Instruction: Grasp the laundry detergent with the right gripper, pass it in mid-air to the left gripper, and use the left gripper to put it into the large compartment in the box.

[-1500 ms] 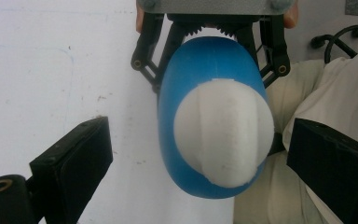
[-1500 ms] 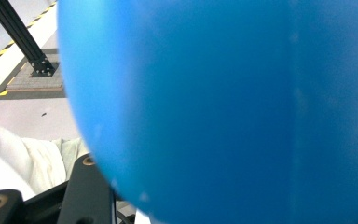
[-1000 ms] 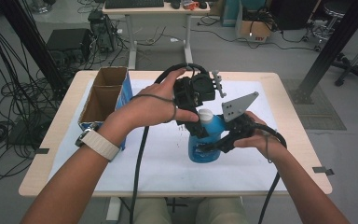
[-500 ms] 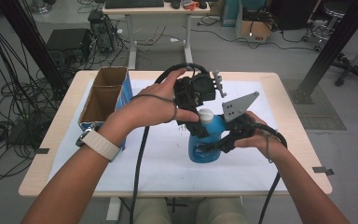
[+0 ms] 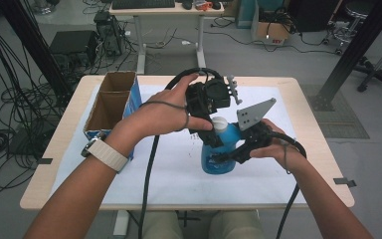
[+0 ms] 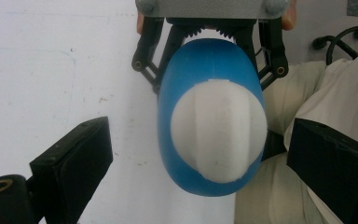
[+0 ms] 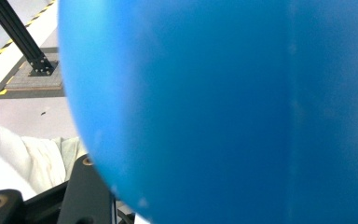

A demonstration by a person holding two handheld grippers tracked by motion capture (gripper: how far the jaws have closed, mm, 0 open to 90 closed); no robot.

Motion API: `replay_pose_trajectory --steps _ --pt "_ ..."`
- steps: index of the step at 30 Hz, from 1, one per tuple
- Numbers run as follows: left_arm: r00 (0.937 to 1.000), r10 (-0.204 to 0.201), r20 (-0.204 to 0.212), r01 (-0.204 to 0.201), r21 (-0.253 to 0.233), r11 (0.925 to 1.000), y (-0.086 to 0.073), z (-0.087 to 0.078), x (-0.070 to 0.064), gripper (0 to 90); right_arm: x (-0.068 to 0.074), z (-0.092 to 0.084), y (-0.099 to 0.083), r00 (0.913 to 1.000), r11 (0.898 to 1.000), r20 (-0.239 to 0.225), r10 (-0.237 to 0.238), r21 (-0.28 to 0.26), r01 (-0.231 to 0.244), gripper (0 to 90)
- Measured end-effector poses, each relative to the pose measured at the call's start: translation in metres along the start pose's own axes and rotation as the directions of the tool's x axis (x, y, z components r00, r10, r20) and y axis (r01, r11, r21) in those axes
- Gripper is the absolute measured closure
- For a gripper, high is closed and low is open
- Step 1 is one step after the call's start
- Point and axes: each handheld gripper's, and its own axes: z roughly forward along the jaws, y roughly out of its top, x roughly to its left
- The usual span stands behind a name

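High view | one blue bottle [image 5: 219, 152] | two grippers: right gripper [image 5: 238, 149] gripping it, left gripper [image 5: 209, 122] above

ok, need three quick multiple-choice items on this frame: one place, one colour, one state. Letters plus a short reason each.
1. Where is the open brown cardboard box?
A. at the table's left side
B. at its right edge
C. on the floor

2. What colour is the cap of the blue plastic bottle?
A. red
B. white
C. black

3. What are the left tongs doing?
A. clamped on the box
C. lying flat on the table
B. open around the bottle's cap end

Key: 1 A, the high view shows the box beside the person's left forearm. 2 B, the left gripper view shows a white cap on the blue body. 3 B, its black jaws stand apart either side of the cap, not touching, while the right tongs grip the bottle's body.
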Motion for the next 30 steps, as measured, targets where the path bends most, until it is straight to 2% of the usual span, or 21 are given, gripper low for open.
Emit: replay_pose_trajectory --steps 23,26,30 --pt "1.0 -0.006 -0.002 0.006 -0.002 1.0 -0.0014 -0.0003 0.0001 7.1 0.0 0.002 0.0014 1.0 1.0 -0.006 -0.002 0.006 0.002 42.3" --pt "1.0 -0.004 -0.003 0.004 -0.004 1.0 -0.0013 0.0002 0.0001 7.1 0.0017 0.0019 0.0019 0.9995 1.0 -0.024 0.02 0.007 -0.02 42.3" --pt "1.0 -0.004 -0.002 0.004 0.002 1.0 -0.0009 0.0018 0.0 7.1 0.0025 0.0021 0.0024 0.9995 1.0 -0.025 0.018 0.01 -0.018 42.3"
